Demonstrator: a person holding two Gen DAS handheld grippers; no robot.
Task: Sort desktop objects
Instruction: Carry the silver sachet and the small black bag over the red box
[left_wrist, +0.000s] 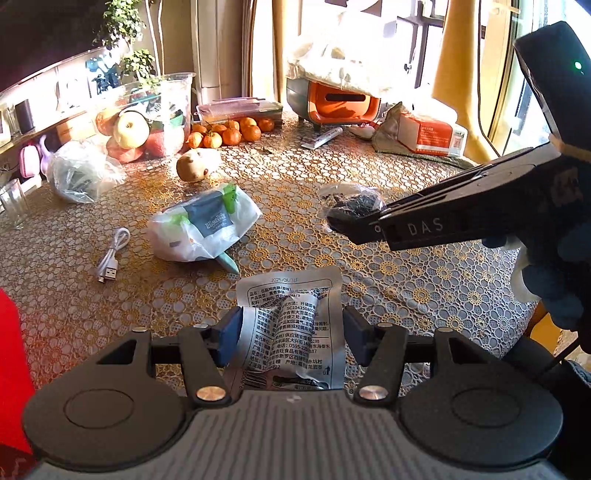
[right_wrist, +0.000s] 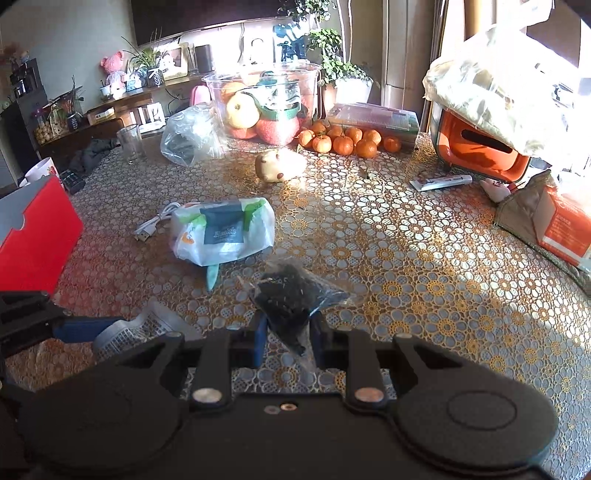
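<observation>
Left gripper (left_wrist: 291, 332): jaws part-spread, pinching crumpled silver foil snack packet (left_wrist: 295, 314), lower centre of frame, long axis pointing away. Right gripper (right_wrist: 288, 332): jaws narrowed, clamped on clear bag of dark dried leaves (right_wrist: 291, 295), lower centre. Beyond, mid-frame left: white printed plastic bag (right_wrist: 221, 232), white USB cable (left_wrist: 110, 254) beside it. Red box (right_wrist: 33, 229) at left edge, nearer left gripper.

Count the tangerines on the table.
About 9 tangerines, clustered on the tablecloth between the clear fruit bowl and the flat plastic box; some overlap, so more may be hidden.
</observation>
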